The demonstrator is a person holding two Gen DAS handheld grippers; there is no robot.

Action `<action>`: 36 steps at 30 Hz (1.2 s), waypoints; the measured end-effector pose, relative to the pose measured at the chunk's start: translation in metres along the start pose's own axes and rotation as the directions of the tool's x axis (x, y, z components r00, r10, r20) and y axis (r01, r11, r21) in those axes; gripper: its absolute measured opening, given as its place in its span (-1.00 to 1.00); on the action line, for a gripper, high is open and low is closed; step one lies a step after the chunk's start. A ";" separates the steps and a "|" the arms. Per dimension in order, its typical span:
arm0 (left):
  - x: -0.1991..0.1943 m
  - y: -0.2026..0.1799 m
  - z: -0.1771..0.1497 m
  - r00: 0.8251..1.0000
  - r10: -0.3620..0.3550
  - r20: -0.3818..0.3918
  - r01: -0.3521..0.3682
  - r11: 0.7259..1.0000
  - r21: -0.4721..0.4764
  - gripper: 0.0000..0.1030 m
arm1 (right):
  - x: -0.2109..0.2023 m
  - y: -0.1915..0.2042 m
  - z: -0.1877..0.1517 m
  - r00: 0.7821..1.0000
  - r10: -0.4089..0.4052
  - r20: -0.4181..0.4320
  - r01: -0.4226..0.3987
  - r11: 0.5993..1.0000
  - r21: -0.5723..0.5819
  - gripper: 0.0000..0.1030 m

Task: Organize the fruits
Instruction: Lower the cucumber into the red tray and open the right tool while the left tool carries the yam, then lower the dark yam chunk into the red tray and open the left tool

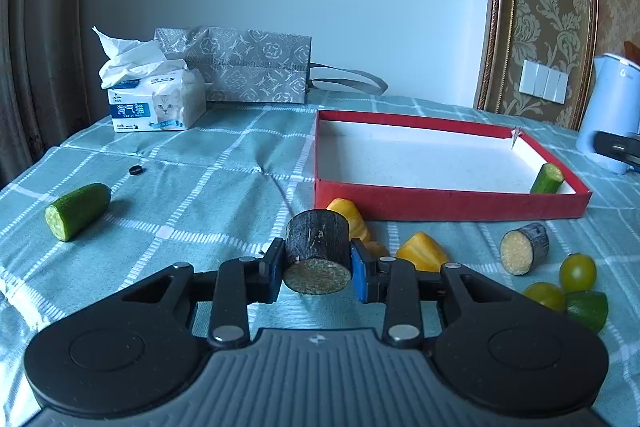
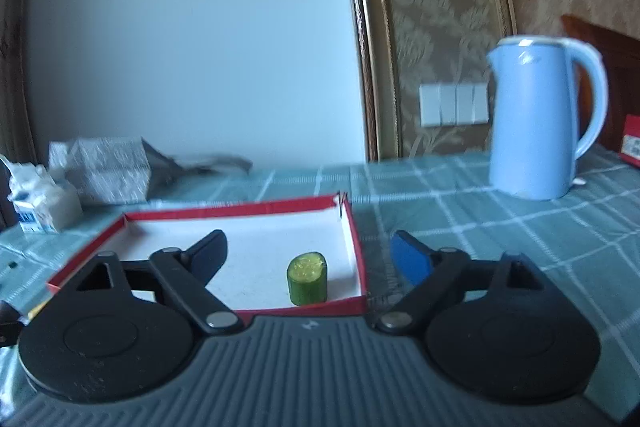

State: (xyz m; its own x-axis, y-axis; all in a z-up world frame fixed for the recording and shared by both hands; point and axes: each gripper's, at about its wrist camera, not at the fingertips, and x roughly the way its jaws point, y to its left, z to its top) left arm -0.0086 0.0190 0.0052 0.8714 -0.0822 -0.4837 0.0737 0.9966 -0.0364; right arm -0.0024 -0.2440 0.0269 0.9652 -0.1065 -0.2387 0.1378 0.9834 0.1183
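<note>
Left gripper (image 1: 316, 269), which I hold low over the checked tablecloth (image 1: 200, 187), pinches a dark-skinned stalk segment (image 1: 318, 251) between its blue pads; the piece lies crosswise, its pale, grainy cut face turned toward the camera. I judge this grip suits the round bark: the pads bear on opposite sides of the cylinder, so it should not roll out on the way to the red tray (image 1: 448, 205), which sits just beyond.

Right gripper (image 2: 310, 255) stands spread wide with nothing between its jaws, above the near edge of the same red tray (image 2: 356, 227). Directly ahead, a cucumber stub (image 2: 307, 279) stands upright on the white tray floor, in the near right corner close to the wall, apart from both fingers. I read this as a piece set down in a corner so the remaining floor stays free.

The stub is short, with glossy dark green skin and a wet, yellow-green cut top; from the left wrist view the same cucumber stub (image 1: 547, 179) appears against the tray's right wall.

Still on the cloth: a longer cucumber piece (image 1: 78, 211) well to the left, yellow fruit pieces (image 1: 422, 251) just before the tray, a second stalk segment (image 1: 524, 254), and green tomatoes (image 1: 578, 271) beside a lime wedge (image 1: 588, 309).
</note>
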 end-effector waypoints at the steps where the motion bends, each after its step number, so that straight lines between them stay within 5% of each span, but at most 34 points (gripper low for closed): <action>1: -0.001 0.000 0.000 1.000 0.005 0.002 -0.005 1.000 0.002 -0.36 | -0.010 0.000 -0.003 1.000 0.008 0.014 -0.008 1.000 -0.015 0.72; 17: -0.015 -0.034 0.032 0.997 0.036 0.069 -0.043 0.994 0.103 -0.36 | -0.035 -0.010 -0.016 0.997 0.054 0.050 -0.054 0.999 0.004 0.70; 32: 0.077 -0.070 0.082 0.999 0.042 0.035 -0.045 0.995 0.087 -0.36 | -0.027 -0.013 -0.017 0.996 0.083 -0.012 -0.082 0.996 0.044 0.71; 36: 0.083 -0.071 0.083 0.995 0.077 0.062 -0.082 0.993 0.080 0.41 | -0.022 -0.012 -0.018 0.995 0.086 -0.047 -0.084 0.996 0.043 0.74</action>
State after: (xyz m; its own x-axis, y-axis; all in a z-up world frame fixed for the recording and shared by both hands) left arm 0.0990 -0.0594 0.0402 0.9030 -0.0048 -0.4296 0.0405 0.9964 0.0740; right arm -0.0297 -0.2512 0.0134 0.9620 -0.0146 -0.2726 0.0657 0.9816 0.1792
